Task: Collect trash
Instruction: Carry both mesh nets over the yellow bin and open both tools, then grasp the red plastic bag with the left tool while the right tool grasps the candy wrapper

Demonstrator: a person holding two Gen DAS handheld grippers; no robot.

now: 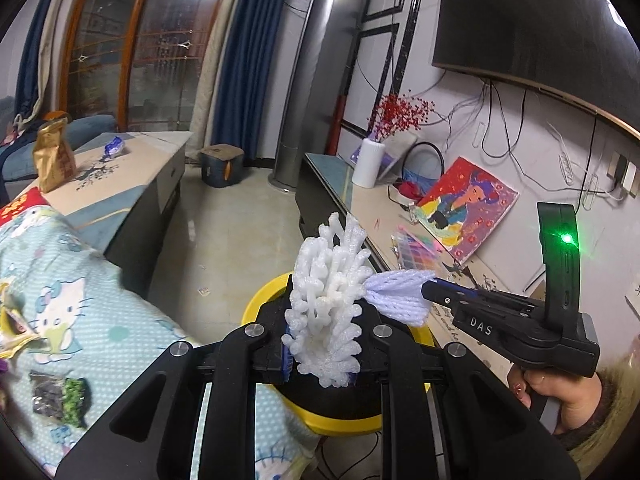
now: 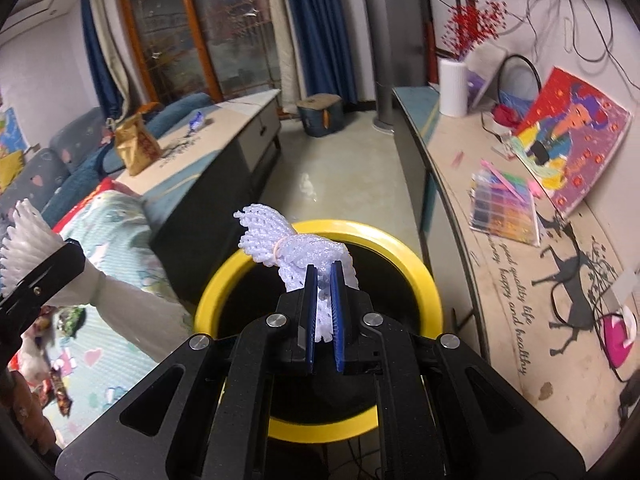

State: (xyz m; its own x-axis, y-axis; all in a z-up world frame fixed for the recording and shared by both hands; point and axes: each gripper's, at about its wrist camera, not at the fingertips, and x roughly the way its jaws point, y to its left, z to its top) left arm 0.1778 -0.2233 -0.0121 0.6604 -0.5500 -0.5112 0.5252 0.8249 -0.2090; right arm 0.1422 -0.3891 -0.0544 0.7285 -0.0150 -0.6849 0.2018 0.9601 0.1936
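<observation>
My left gripper [image 1: 320,344] is shut on a white foam fruit net [image 1: 332,300] and holds it above the yellow-rimmed trash bin [image 1: 264,300]. My right gripper [image 2: 322,312] is shut on a pale lilac foam net [image 2: 292,248] tied with a rubber band, held over the bin's [image 2: 416,272] dark opening. In the left wrist view the right gripper [image 1: 430,292] comes in from the right with the lilac net [image 1: 396,292] touching the white one. In the right wrist view the left gripper [image 2: 60,256] and the white net [image 2: 24,236] show at the left edge.
A Hello Kitty blanket [image 1: 76,300] with snack wrappers [image 1: 60,396] lies at left. A low cabinet [image 1: 132,176] holds a gold bag [image 1: 52,156] and a blue wrapper [image 1: 114,146]. A long counter [image 2: 520,280] at right carries a painting [image 2: 576,132], a colour palette [image 2: 504,208] and a white vase [image 2: 454,88].
</observation>
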